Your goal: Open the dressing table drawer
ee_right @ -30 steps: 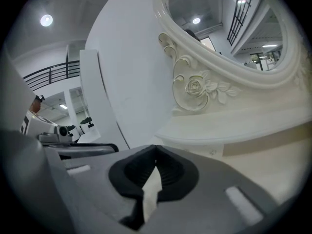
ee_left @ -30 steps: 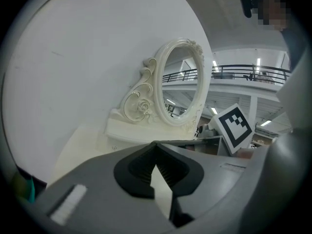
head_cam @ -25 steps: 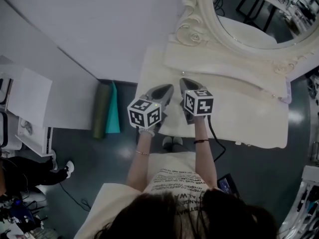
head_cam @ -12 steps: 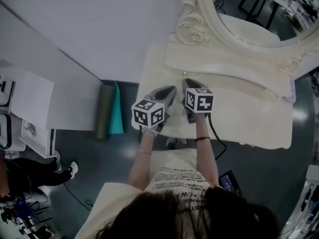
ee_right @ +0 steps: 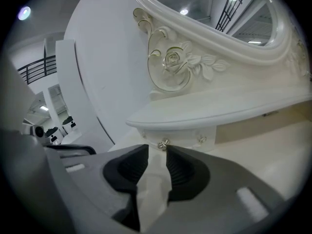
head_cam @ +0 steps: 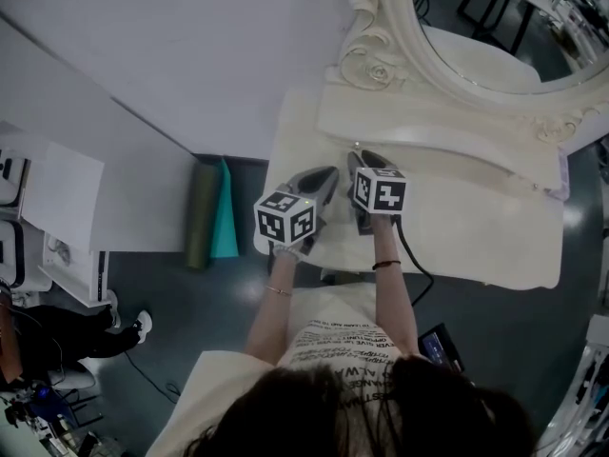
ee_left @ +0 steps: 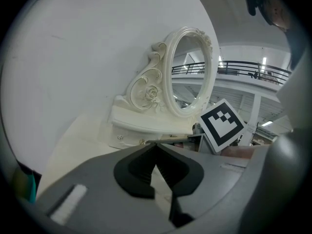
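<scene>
The cream dressing table [head_cam: 476, 241] has a wide, flat top. A long raised shelf [head_cam: 428, 133] sits on that top, right under the mirror [head_cam: 495, 36]. The mirror stands on the shelf. A dark floor [head_cam: 162, 293] goes around the table. Down on the floor, well to the left of the mirror, a green roll [head_cam: 200, 212] and a blue-green roll [head_cam: 225, 215] rest side by side.

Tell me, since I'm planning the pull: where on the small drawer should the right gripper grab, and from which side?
Take the small round knob on the drawer front, straight-on from the tabletop side: it juts out from the flat front under the overhanging shelf. The right gripper, its jaws just opening, has it at its tips, unclamped.
</scene>
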Demonstrator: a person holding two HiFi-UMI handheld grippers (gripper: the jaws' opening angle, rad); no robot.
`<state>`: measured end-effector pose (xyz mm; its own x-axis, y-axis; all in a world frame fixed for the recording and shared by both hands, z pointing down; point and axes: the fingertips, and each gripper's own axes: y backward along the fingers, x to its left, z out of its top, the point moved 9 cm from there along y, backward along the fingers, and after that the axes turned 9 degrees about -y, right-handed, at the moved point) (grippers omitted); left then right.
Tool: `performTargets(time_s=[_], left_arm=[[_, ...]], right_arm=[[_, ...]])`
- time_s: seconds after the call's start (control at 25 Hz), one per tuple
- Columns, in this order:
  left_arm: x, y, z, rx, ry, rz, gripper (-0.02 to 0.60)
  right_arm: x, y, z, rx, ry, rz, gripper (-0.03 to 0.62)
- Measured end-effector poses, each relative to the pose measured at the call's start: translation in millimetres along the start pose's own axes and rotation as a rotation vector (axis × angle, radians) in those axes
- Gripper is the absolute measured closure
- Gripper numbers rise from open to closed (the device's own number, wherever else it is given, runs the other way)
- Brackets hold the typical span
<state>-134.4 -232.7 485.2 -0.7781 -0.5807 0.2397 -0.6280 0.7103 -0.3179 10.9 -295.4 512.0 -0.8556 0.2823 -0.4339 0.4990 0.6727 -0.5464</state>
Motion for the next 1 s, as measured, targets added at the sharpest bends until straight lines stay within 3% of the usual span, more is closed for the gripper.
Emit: performTargets(time_s=[0.16,0.6,1.0], left_arm=[[6,-3,0,0.006,0.002,0.0,0.588],[19,-12,-2,0.029,0.008,-0.007,0.588],[23,-16,-3,0.042,0.003,-0.015,0.588]], right_arm=[[-2,-9,0,-0.006,-0.009,-0.018,0.461],[-8,-25,1,0.002,-0.087,-0.077,0.459],[-9,-35,3,0.031,-0.17,-0.07,0.459]])
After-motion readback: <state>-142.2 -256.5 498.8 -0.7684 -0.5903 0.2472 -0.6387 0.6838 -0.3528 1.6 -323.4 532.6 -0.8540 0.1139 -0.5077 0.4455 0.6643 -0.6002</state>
